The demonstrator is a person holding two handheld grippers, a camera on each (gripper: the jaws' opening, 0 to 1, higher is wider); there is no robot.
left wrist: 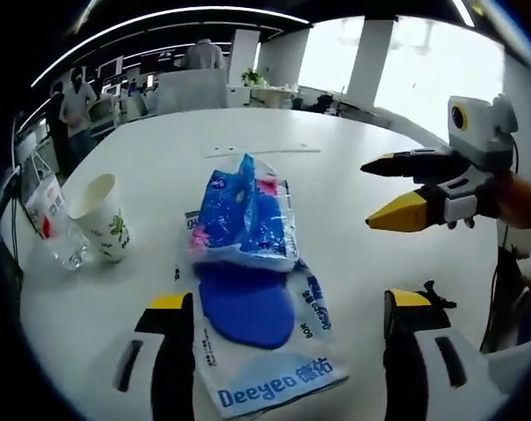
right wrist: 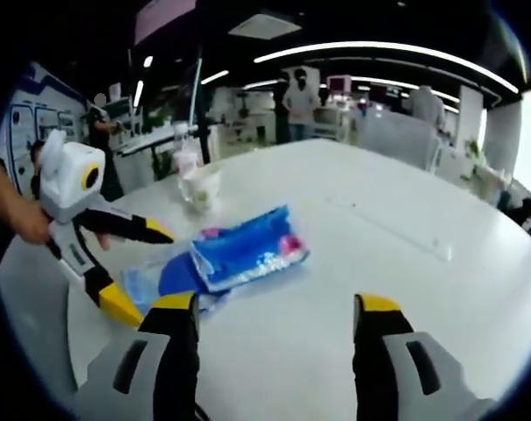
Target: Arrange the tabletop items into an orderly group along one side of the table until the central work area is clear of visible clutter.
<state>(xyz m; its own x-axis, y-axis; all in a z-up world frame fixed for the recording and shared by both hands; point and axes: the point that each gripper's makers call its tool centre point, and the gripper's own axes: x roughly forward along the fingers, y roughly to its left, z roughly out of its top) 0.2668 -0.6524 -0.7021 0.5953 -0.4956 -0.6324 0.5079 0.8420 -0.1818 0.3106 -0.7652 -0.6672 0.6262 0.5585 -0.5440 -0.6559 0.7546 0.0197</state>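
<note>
Two open hand-held grippers over a white desk with packets and cups.

In the left gripper view, the left hand-held gripper (left wrist: 287,329) has its jaws apart, on either side of a flat packet (left wrist: 261,338) with a blue oval and the word "Deeyeo"; a second blue packet (left wrist: 246,219) lies on top of its far end. To the left stand a paper cup (left wrist: 100,215) and a clear glass (left wrist: 68,246), touching. The right hand-held gripper (left wrist: 383,191) hovers at the right, jaws apart. In the right gripper view, the right hand-held gripper (right wrist: 274,307) is open over bare desk (right wrist: 397,219), the packets (right wrist: 239,254) lie ahead, and a bottle (right wrist: 184,149) stands behind the cups.
</note>
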